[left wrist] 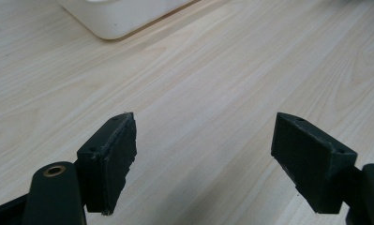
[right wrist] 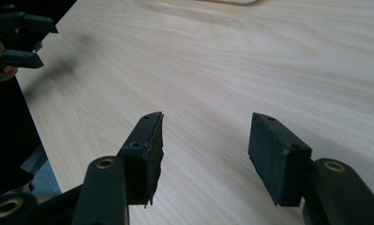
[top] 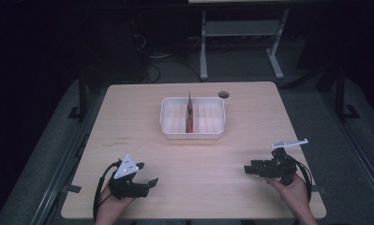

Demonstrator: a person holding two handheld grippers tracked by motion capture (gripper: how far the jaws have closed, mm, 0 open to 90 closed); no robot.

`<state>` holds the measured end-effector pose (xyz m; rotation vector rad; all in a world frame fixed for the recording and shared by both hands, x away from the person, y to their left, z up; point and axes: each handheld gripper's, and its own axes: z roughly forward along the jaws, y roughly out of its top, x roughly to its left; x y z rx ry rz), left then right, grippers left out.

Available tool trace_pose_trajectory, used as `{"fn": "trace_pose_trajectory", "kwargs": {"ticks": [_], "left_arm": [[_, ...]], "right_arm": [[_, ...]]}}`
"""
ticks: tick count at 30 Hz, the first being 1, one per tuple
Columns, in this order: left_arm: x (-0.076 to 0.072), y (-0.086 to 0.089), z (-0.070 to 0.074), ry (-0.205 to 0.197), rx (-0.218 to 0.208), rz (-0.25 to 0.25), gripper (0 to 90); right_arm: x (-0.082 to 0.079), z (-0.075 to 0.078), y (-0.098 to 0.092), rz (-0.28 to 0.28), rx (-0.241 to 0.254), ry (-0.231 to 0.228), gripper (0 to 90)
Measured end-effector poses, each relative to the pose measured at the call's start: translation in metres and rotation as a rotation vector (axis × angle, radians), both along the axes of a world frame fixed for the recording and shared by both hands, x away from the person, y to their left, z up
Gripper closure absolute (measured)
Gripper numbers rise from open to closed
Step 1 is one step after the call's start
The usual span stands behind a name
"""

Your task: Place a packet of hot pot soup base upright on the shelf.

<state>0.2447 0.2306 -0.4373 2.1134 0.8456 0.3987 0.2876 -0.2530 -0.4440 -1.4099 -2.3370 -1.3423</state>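
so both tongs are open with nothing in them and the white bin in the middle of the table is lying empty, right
Not quite: the white bin is not empty. The high view shows a thin orange-red item standing upright in its middle. The rest holds: the left tongs and the right tongs are open with only bare table between their jaws, as each gripper view shows.

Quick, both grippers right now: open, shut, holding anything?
Left gripper: open, nothing between the jaws.
Right gripper: open, nothing between the jaws.
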Motion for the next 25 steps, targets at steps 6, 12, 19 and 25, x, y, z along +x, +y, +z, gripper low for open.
{"fn": "trace_pose_trajectory", "kwargs": {"ticks": [6, 12, 19, 25], "left_arm": [[0.0, -0.001, 0.0, 0.0, -0.003, -0.001, 21.9], [0.0, -0.002, 0.0, 0.0, -0.002, -0.007, 21.9], [-0.001, -0.004, 0.0, 0.007, -0.002, -0.014, 21.9], [-0.001, -0.003, -0.001, 0.011, -0.004, -0.017, 21.9]], "right_arm": [[-0.008, -0.005, -0.004, -0.005, 0.004, -0.005, 44.2], [-0.016, -0.009, -0.005, -0.004, 0.007, -0.006, 44.0], [-0.023, -0.011, -0.001, 0.003, 0.01, -0.018, 43.0], [-0.024, -0.011, 0.008, 0.025, -0.039, -0.035, 41.8]]}}
